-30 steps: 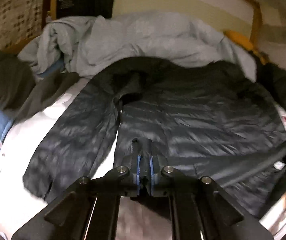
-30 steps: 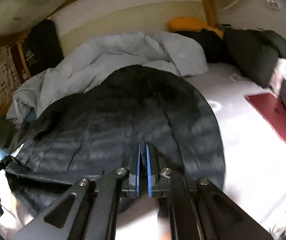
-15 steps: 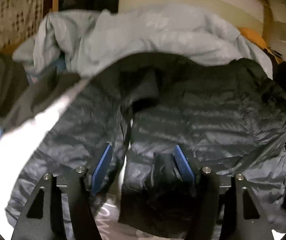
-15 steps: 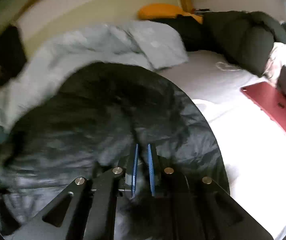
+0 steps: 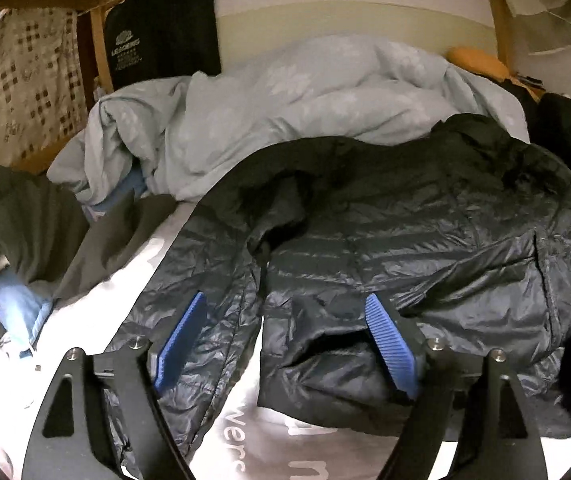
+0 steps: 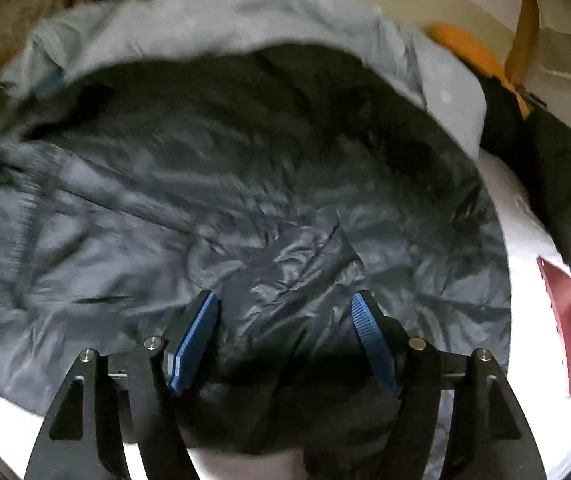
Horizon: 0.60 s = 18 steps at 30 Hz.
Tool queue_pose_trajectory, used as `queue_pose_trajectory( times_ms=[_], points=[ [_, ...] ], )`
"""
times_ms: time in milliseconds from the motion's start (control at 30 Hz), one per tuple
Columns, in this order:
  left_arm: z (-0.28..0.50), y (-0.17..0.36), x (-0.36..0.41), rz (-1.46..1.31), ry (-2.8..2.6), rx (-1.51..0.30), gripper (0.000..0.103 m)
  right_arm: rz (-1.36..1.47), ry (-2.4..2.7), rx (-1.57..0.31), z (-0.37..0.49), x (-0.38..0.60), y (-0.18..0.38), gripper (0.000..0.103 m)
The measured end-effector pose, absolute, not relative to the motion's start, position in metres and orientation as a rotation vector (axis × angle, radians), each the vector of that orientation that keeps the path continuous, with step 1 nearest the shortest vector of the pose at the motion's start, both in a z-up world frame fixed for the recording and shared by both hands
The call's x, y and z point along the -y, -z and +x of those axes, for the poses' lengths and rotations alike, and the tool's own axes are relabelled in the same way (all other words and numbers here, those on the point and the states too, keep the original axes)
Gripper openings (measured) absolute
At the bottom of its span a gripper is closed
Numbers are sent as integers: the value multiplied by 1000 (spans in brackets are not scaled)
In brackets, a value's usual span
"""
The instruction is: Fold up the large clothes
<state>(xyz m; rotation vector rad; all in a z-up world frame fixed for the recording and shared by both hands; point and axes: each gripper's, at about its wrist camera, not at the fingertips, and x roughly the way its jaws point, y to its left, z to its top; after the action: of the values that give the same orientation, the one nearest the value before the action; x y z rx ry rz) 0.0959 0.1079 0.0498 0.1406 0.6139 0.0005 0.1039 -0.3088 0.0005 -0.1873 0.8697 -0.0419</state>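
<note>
**Both claws letting go of the spread jacket**

Between the blue pads of the left gripper (image 5: 281,340) lies the near hem of the dark puffer jacket (image 5: 405,232), but neither pad presses on it: the jaws are opening and already stand wide, one pad over the sleeve side and one over the body panel. The right gripper (image 6: 285,340) is in the same condition, its jaws opening, wide apart, with crumpled dark fabric below and between them and nothing pinched.

Outward from the claws, the jacket lies spread on the white sheet (image 5: 97,292), its collar end up against a heap of pale blue duvet (image 5: 305,92). In the left view one sleeve runs down toward the camera beside the body, with a narrow gap of sheet between them. A red flat object (image 6: 561,320) lies on the sheet off to the right, apart from the jacket, and other dark clothes (image 5: 13,220) are piled at the left.

Judging by this layout, the jacket is flattened and the first fold is still to come. To do it well, each claw should close on a single clean edge, such as the sleeve cuff or the side seam, not on a bunch of slippery quilted fabric. Lift low, carry the sleeve across the body, and set it down flat before releasing, so trapped air does not push the fold open. The right view is blurred, so finer creases there cannot be judged.
</note>
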Motion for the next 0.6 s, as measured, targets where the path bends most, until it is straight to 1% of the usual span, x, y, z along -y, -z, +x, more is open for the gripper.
queue_pose_trajectory(
  times_ms=[33, 67, 100, 133, 233, 300, 367, 467, 600],
  points=[
    [97, -48, -110, 133, -2, -622, 81, -163, 64, -866, 110, 314, 1, 67],
    [99, -47, -114, 119, -2, -629, 81, -149, 78, -862, 111, 318, 2, 43],
    [100, -46, -117, 106, -1, -633, 81, -131, 104, -861, 116, 324, 2, 9],
    [101, -46, -122, 80, 7, -642, 81, -102, 141, -848, 117, 331, 0, 4],
    [110, -42, -145, -105, 99, -728, 81, 43, 243, -732, 111, 365, -19, 3],
    [110, -40, -162, -218, 106, -730, 81, 132, 272, -652, 102, 385, -34, 3],
    [109, -42, -168, -235, 108, -718, 81, 159, 306, -586, 94, 397, -45, 3],
    [112, -42, -162, -215, 185, -733, 82, 159, 334, -608, 99, 404, -43, 3],
    [126, -22, -130, -127, 257, -818, 83, 212, 303, -735, 108, 404, -27, 4]
  ],
)
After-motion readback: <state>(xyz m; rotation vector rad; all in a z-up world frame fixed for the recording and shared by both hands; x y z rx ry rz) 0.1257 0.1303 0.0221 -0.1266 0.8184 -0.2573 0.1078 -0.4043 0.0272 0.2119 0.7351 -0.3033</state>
